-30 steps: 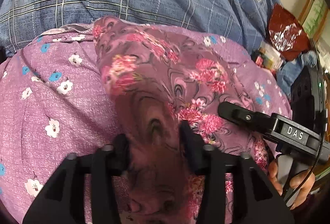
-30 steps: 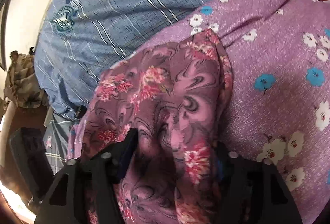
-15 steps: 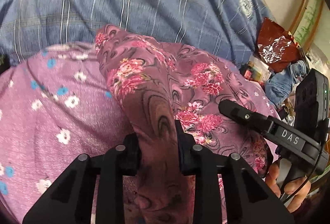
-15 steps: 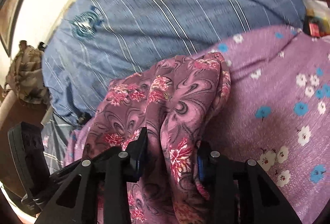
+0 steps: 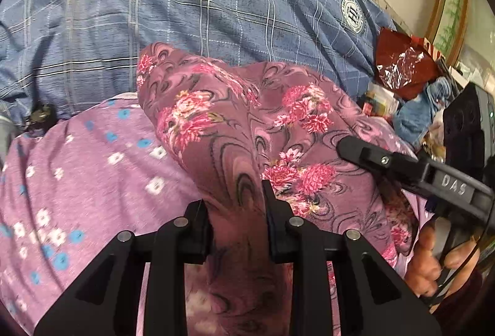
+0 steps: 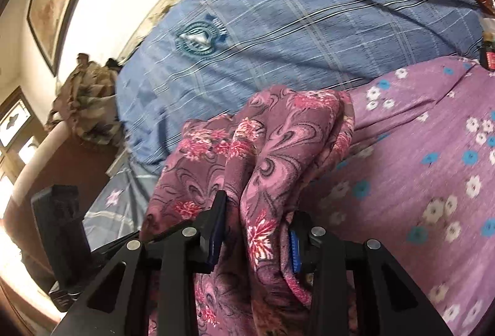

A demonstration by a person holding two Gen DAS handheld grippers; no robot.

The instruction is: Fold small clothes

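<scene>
Between both tools, the dark floral garment [image 5: 235, 125] hangs bunched above the lilac flowered cloth [image 5: 77, 175] on the bed. Left tool [image 5: 236, 209] is pinched tight on one end; right tool [image 6: 255, 218] is closing on the other. Long axis runs tool to tool. Both are higher than a second ago, with narrower jaws.

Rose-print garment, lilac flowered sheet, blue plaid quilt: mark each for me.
Rose-print garment [image 5: 297, 116], left wrist view, raised fold.
Lilac flowered sheet [image 6: 433, 156], right wrist view, flat bare area.
Blue plaid quilt [image 5: 247, 5], left wrist view, between crests.
</scene>
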